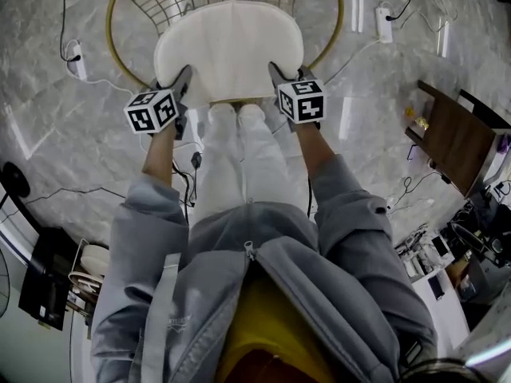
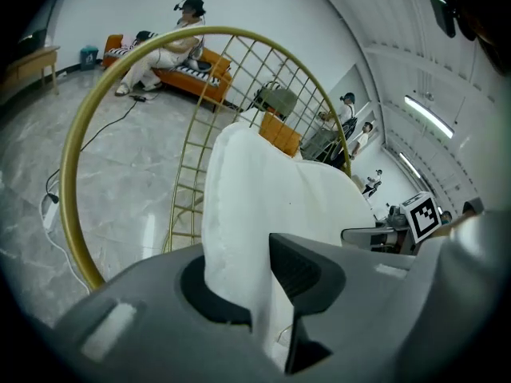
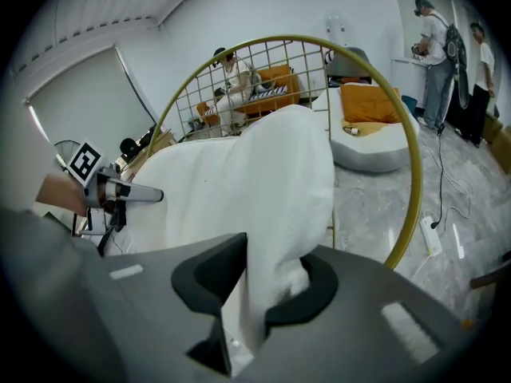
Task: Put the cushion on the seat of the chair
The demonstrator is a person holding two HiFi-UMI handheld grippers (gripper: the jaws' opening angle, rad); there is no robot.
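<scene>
Floor point(image 1: 64, 134): marble, under the chair point(image 3: 417, 183).
Cushion point(image 1: 230, 50): soft and light, I judged; best held at its corners.
Left gripper point(image 1: 185, 74), right gripper point(image 1: 275, 72): I pinched its near edge with both.

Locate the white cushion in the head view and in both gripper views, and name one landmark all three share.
Head view: cushion top centre, inside the gold ring.
Left gripper view: cushion centre, clamped between the jaws.
Right gripper view: cushion centre, clamped between the jaws.
Shared landmark: the chair's gold ring, behind the cushion.
</scene>
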